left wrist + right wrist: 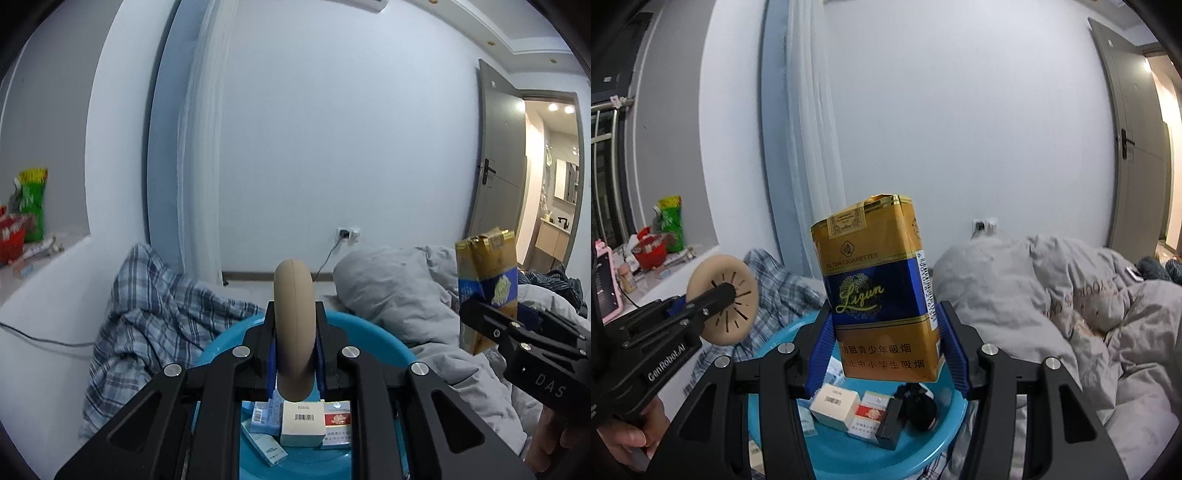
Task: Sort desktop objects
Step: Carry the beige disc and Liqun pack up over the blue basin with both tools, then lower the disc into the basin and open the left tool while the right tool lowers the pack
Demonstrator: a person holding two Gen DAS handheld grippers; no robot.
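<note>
Holding two items above the blue basin, both tongs loaded. Left tongs clenched on a tan disc, gripped across its thin edge; disc stands on edge, flat faces turned left and right, slotted face visible from the right wrist view. Right tongs grasping a pack by its narrow sides, low on the body; pack upright, long axis near vertical, tilted slightly, torn foil top pointing up, printed front facing the camera. In the left wrist view the pack sits off to the right, apart from the disc.

Progress, judged: partway. Basin already holds several things: a white box, a red-and-white pack, a black box, a dark round item, plus light blue boxes seen in the left wrist view. Disc and pack look like the next drops; neither is in the basin yet. Disc hangs over the basin's middle; pack hangs over it too.

Left to do: cannot tell how much else needs sorting. The surface itself is not in view. Basin sits by a plaid cloth and a grey duvet. The sill at left carries clutter, too small to identify.
</note>
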